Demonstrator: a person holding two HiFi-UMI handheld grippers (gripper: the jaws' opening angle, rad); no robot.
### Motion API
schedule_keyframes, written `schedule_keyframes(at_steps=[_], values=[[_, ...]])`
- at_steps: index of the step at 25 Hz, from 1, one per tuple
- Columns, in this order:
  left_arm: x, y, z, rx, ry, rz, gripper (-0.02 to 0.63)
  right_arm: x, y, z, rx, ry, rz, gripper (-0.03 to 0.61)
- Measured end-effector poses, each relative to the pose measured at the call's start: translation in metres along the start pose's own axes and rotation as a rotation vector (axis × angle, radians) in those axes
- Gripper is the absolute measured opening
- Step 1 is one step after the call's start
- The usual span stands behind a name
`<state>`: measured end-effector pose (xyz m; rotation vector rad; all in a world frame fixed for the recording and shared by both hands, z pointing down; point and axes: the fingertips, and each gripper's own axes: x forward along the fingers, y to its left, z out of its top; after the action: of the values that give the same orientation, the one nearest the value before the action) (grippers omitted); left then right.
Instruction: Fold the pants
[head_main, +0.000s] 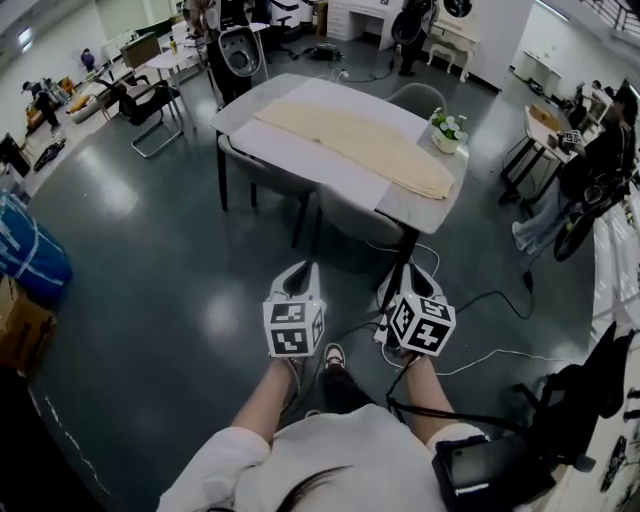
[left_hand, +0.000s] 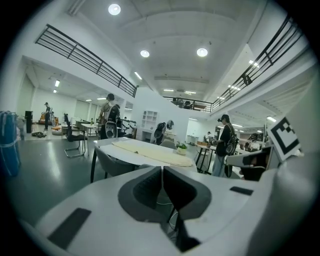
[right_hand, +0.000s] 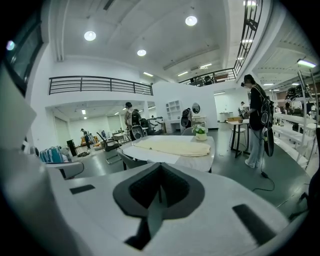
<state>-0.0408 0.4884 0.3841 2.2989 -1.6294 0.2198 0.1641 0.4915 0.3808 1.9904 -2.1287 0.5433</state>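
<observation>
Cream pants (head_main: 352, 143) lie spread out flat on a white cloth across a grey table (head_main: 425, 212), some way ahead of me. The same pants (left_hand: 152, 152) (right_hand: 175, 145) appear far off in both gripper views. My left gripper (head_main: 300, 270) and my right gripper (head_main: 398, 286) hang side by side over the dark floor, short of the table. Both point toward it. The left gripper's (left_hand: 162, 186) jaws are shut with nothing between them. My right gripper (right_hand: 160, 189) is shut and empty too.
Two grey chairs (head_main: 262, 172) (head_main: 358, 226) are tucked in at the table's near side. A potted plant (head_main: 446, 130) stands at its right end. Cables (head_main: 492, 298) trail over the floor on the right. A blue bundle (head_main: 30, 250) and a cardboard box (head_main: 18, 325) sit far left.
</observation>
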Motion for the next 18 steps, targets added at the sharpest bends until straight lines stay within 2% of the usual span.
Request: schedule_keyframes(at_steps=[13, 18], values=[[0.173, 0.027, 0.088, 0.029, -0.012, 0.043, 0.018, 0.178, -0.032, 0.100, 0.027, -0.017, 0.061, -0.008], [0.214, 0.043, 0.100, 0.026, 0.002, 0.074, 0.018, 0.229, -0.036, 0.114, 0.041, -0.001, 0.088, -0.008]])
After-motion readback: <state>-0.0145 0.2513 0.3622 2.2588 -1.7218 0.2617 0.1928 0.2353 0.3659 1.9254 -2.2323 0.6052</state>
